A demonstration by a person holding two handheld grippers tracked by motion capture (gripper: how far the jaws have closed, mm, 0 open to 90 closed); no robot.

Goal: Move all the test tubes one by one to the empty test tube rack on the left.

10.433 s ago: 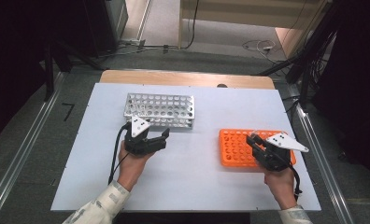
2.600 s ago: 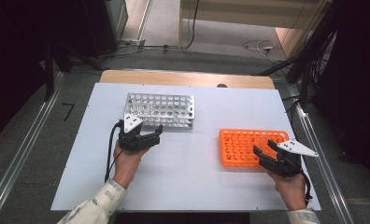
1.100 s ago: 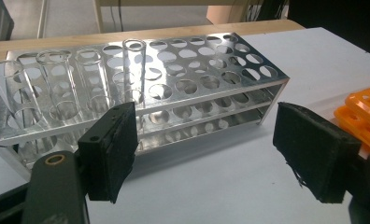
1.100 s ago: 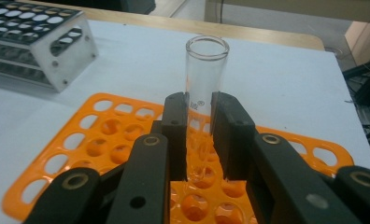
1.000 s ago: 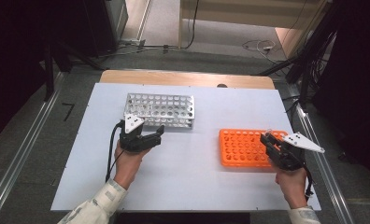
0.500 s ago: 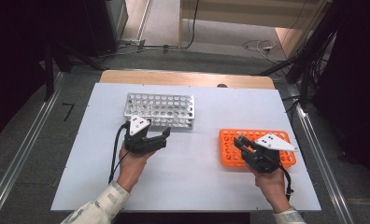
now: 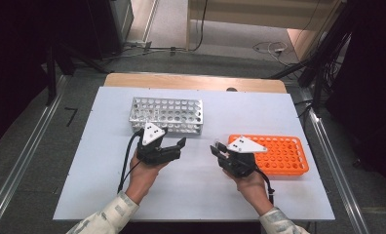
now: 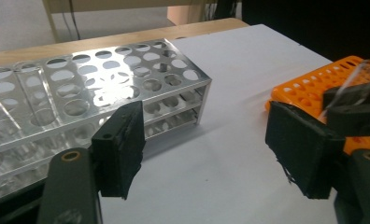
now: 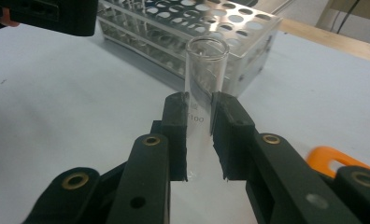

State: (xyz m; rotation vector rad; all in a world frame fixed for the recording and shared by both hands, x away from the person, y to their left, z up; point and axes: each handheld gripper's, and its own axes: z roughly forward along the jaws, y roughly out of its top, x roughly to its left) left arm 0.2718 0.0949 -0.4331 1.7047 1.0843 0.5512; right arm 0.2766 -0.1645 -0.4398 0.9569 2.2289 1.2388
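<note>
My right gripper (image 9: 199, 135) has its fingers (image 9: 176, 135) pinched onto a clear glass test tube (image 9: 202, 79). The pads press on it from both sides a little below its open mouth, and the tube stands upright between them, its rim rising above the finger tips. Faint printed marks show on the glass just at the pads. In the high view this gripper (image 7: 219, 151) sits over bare tabletop (image 7: 191, 195), just off the left end of the orange rack (image 7: 283, 156), with the tube too small to make out there.

My left gripper (image 8: 211, 149) holds nothing. Its fingers (image 8: 120, 147) stand fairly wide apart and have just been closing a little, with only white tabletop showing between them. From above, this gripper (image 7: 174, 146) lies just in front of the metal rack (image 7: 166, 114), near its front wall, fingers pointing toward my right hand; I cannot tell whether it touches the rack.

In the left gripper view the metal rack (image 8: 89, 93) runs along the left side and the orange rack (image 8: 314, 91) lies beyond my right finger. The two racks lie well apart, and my two grippers sit between them, near each other but not touching.
</note>
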